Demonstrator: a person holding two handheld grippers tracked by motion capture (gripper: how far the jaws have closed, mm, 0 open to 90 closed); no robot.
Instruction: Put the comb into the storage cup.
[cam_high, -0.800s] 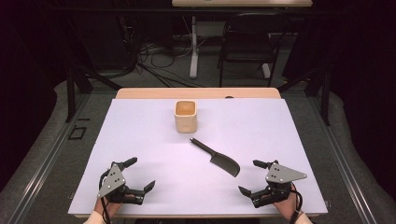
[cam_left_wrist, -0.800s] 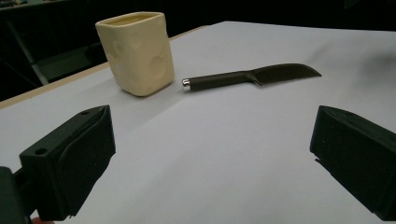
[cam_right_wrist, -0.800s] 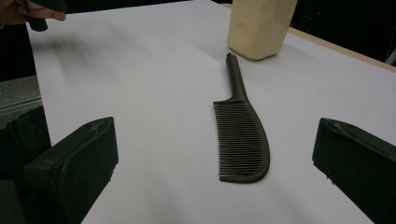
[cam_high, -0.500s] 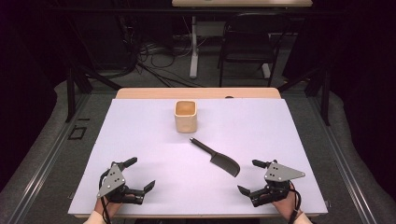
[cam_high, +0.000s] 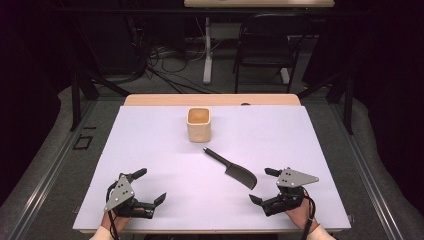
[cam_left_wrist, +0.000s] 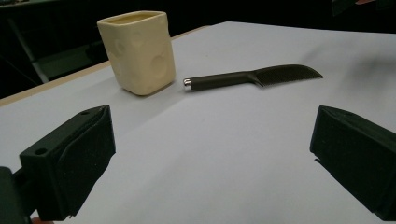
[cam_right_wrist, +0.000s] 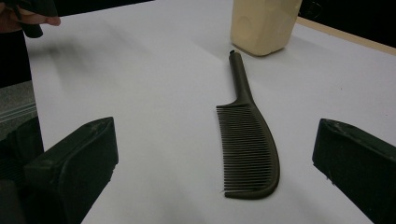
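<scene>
Fingers of the left gripper (cam_high: 145, 188) stand wide apart with nothing between them and nothing touched; in the left gripper view both black pads (cam_left_wrist: 70, 161) frame bare surface. That gripper sits low over the near left part of the white surface (cam_high: 150, 150), its grey plate uppermost, the person's left hand (cam_high: 116, 216) behind it at the bottom edge of the high view. Its fingers point toward the middle of the surface and slightly away from the person.

Centre of the surface: a cream cup (cam_high: 198, 124) with a squarish mouth and dimpled walls stands upright toward the far side. Just beside it on the near right lies a dark comb (cam_high: 231, 168), flat on the surface, handle end pointing toward the cup but apart from it, toothed head nearest the right gripper. The handle is slim and round with a small bright cap at its tip; the head is broad with a curved spine and fine close-set teeth along one edge, seen clearly in the right gripper view (cam_right_wrist: 250, 149).

Fingers of the right gripper (cam_high: 261, 186) are likewise spread fully apart, empty and in contact with nothing. The comb's head lies ahead of them, between their lines but short of the pads (cam_right_wrist: 77, 163). This gripper rests low over the near right part of the surface, plate uppermost, the right hand (cam_high: 298, 212) behind it, fingers aimed left toward the comb.
</scene>
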